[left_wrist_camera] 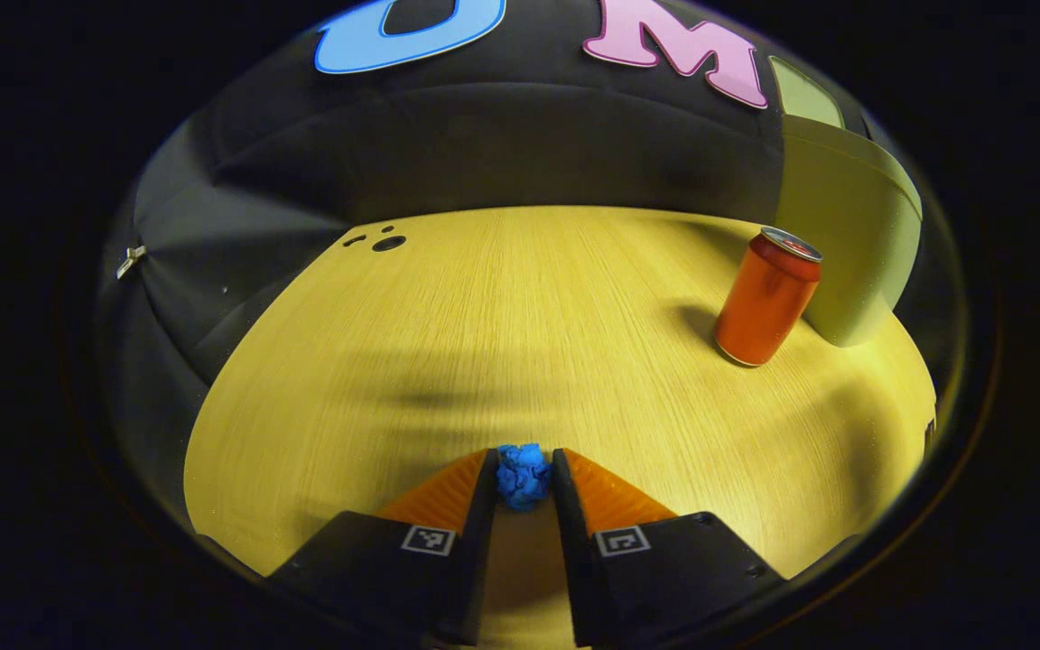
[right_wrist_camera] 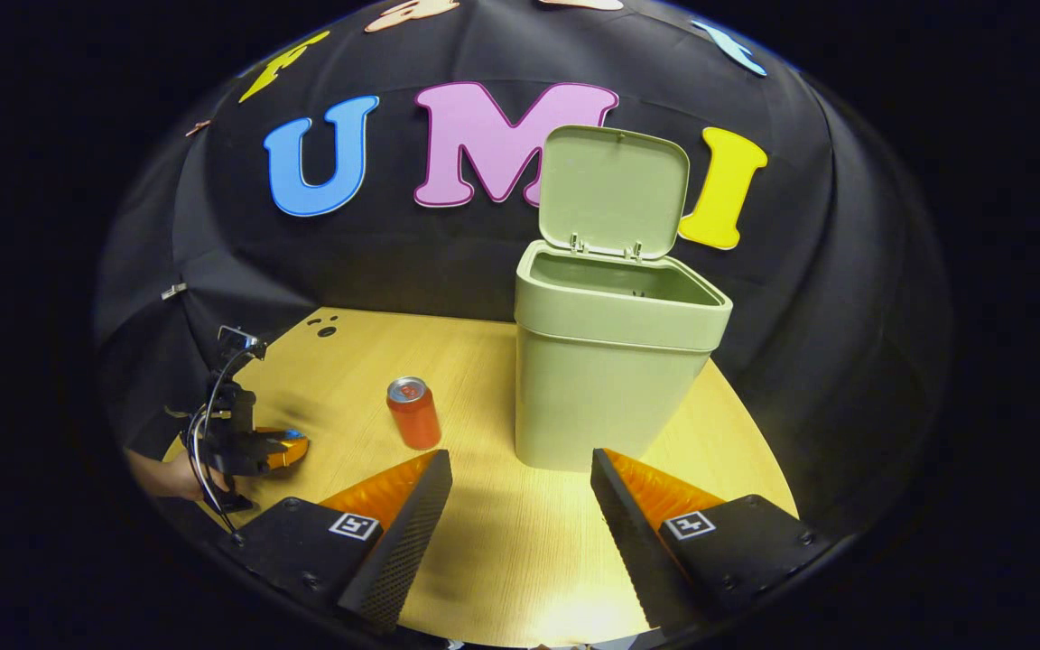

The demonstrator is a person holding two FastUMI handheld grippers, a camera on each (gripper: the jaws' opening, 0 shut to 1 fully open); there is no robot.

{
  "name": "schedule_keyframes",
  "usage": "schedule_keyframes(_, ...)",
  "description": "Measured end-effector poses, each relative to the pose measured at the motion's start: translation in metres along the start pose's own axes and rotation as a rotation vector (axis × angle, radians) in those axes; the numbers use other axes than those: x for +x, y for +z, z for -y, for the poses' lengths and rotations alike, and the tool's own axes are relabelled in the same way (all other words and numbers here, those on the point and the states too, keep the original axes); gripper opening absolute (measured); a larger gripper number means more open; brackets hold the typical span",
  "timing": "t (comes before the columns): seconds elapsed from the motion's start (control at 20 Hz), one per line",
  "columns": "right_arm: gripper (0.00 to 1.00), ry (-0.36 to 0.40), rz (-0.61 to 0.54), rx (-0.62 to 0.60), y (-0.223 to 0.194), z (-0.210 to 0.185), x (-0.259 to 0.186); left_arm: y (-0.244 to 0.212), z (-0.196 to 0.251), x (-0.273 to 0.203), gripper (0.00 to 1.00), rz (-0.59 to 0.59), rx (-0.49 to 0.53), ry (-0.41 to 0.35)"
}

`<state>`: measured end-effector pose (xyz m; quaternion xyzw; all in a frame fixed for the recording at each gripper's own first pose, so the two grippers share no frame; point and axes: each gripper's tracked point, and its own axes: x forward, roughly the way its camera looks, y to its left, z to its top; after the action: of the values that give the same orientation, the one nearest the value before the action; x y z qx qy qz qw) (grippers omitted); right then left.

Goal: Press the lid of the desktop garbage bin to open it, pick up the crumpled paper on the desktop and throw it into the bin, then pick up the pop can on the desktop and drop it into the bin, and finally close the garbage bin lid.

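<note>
- The left gripper has its two fingers pinched on the crumpled paper, a small blue wad held right at the tips, low over the desktop.
- From the right gripper view the same tool shows far off at the left edge of the desk, a hand behind it; whether the wad is lifted clear of the wood or resting on it, I cannot tell.
- The right gripper hangs with its fingers spread wide and nothing between them, pointed at the foot of the garbage bin.
- The bin stands toward the back right of the desk with its lid swung upright on its hinges, so the mouth is open.
- The pop can stands upright just beside the bin, on the side nearer the left gripper, and is untouched.
- My reading: the lid step is done and the paper step is in hand, at the grasp.
- Next, as I judge it, the wad must go up and across to the bin, high enough to clear both the can and the rim, and be let go only once it is over the opening.
- The can and the closing of the lid remain to do.
</note>
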<state>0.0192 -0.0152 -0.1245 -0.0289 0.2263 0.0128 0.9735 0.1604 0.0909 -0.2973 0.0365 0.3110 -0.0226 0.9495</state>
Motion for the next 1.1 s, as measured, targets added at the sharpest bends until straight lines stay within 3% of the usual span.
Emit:
schedule_keyframes(0.1,0.98,0.002,-0.005,0.001,-0.004,0.0,-0.002,0.001,0.001,0.0,0.41,0.004,-0.007,-0.005)
schedule_keyframes(0.15,0.98,0.003,-0.007,0.0,-0.006,0.0,-0.003,0.001,0.002,-0.001,0.31,0.007,-0.017,-0.014)
schedule_keyframes(0.2,0.98,0.003,-0.008,-0.002,-0.007,0.001,-0.003,0.002,0.004,-0.002,0.34,0.009,-0.028,-0.025)
schedule_keyframes(0.35,0.98,0.002,-0.015,0.001,-0.011,0.003,-0.003,0.003,0.007,-0.011,0.28,0.021,-0.044,-0.03)
schedule_keyframes(0.45,0.98,0.004,-0.011,0.007,-0.011,0.004,-0.003,0.009,0.009,-0.019,0.32,0.035,-0.045,-0.038)
schedule_keyframes(0.5,0.98,0.005,-0.008,0.008,-0.011,0.005,-0.004,0.018,0.012,-0.026,0.28,0.052,-0.05,-0.051)
schedule_keyframes(0.55,0.98,0.006,-0.004,0.007,-0.011,0.005,-0.004,0.027,0.017,-0.033,0.32,0.077,-0.056,-0.07)
schedule_keyframes(0.7,0.98,0.016,-0.001,0.011,-0.013,0.008,-0.006,0.062,0.023,-0.057,0.28,0.154,-0.028,-0.087)
schedule_keyframes(0.95,0.98,0.018,-0.003,0.037,-0.018,0.02,-0.009,0.124,0.053,-0.104,0.31,0.255,0.047,-0.137)
schedule_keyframes(1.05,0.98,0.014,0.004,0.071,-0.018,0.027,-0.012,0.151,0.072,-0.121,0.28,0.304,0.051,-0.172)
schedule_keyframes(1.1,0.98,0.009,0.01,0.081,-0.018,0.032,-0.012,0.166,0.082,-0.13,0.32,0.328,0.055,-0.188)
